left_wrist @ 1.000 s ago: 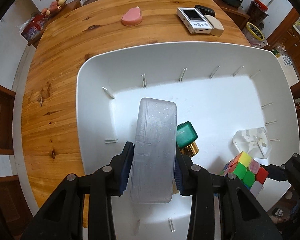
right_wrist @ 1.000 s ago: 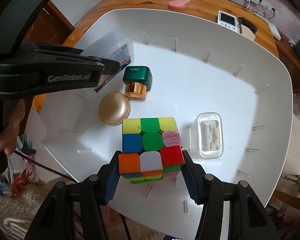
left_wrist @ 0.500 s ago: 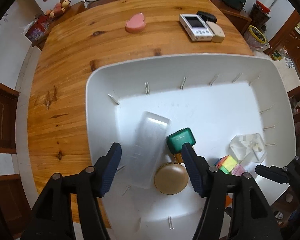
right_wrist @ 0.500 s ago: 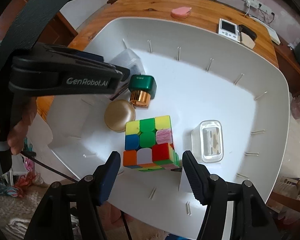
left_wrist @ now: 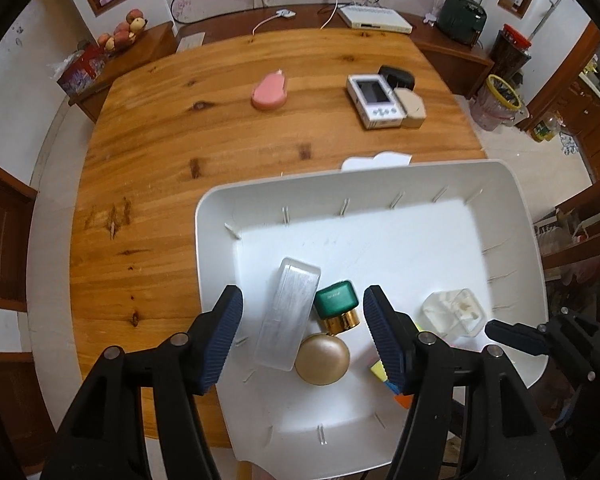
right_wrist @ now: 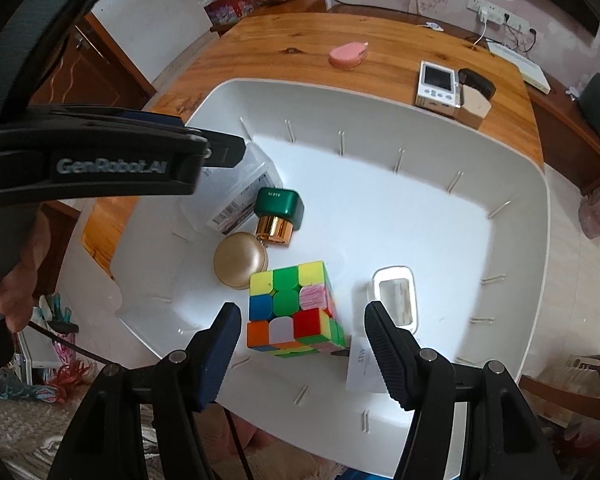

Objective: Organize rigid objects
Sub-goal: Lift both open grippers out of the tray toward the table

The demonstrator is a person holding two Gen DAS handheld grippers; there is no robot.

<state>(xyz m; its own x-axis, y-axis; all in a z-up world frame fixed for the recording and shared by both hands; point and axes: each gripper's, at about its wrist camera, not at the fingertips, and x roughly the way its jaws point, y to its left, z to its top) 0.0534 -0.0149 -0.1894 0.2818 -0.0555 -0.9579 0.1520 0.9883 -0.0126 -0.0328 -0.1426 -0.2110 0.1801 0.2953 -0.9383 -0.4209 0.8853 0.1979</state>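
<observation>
White tray (left_wrist: 516,216) holds sorted cube (right_wrist: 296,312) and clear box (left_wrist: 288,314); left gripper (left_wrist: 302,336) and right gripper (right_wrist: 300,346) both gape empty above.

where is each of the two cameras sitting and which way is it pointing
Left wrist: rides the left gripper, looks steeply down past its open blue-padded fingers at the white tray and wooden table; the right gripper's tip shows at right.
Right wrist: rides the right gripper, looks down at the puzzle cube; a hand holds the left gripper at left.
Shared: tray, clear box, green bottle, gold disc, pink item.
</observation>
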